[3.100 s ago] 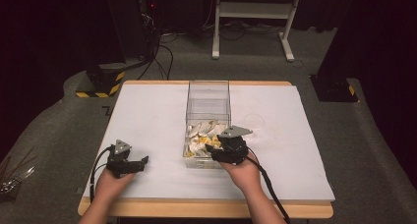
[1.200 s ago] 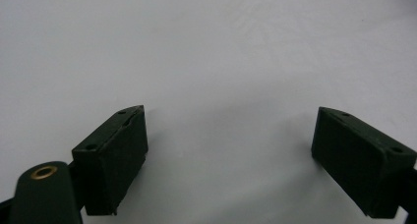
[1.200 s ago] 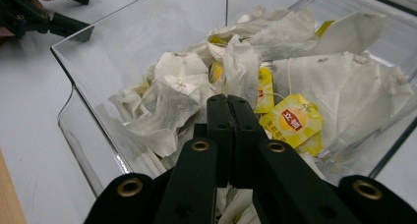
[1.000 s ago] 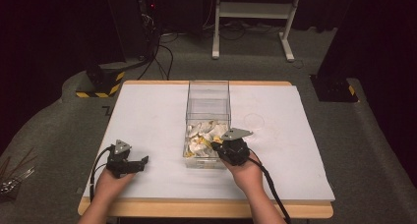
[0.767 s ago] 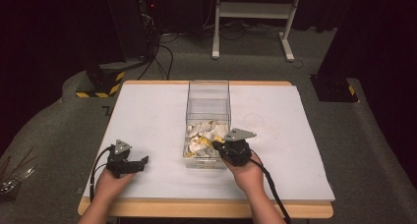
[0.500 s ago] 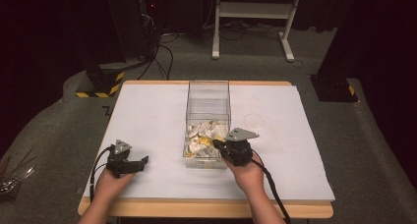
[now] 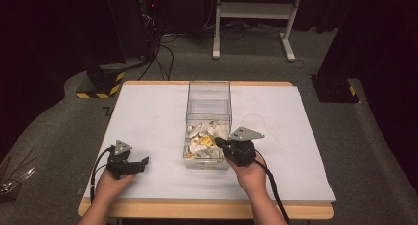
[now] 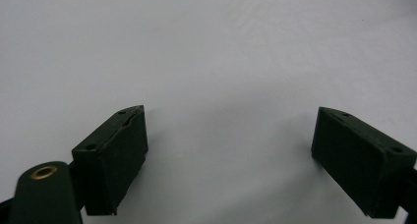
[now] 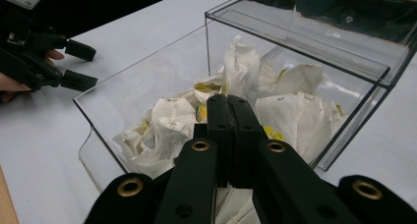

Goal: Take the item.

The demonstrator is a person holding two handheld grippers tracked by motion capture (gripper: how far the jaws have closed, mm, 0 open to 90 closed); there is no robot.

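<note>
Crumpled papers (image 9: 172,126) in clear box (image 7: 209,94), right gripper (image 9: 229,106) clenched empty above; left gripper (image 8: 226,145) released on table (image 7: 148,116).

One clear bin (image 7: 208,94), many crumpled papers (image 7: 203,138), two grippers (image 7: 140,163) (image 7: 220,142)

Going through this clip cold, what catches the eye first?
The clear plastic box at the middle of the white table, its near end heaped with crumpled white and yellow paper. The right gripper hangs over that heap with its jaws shut, while the left gripper rests open at the table's near left.
</note>
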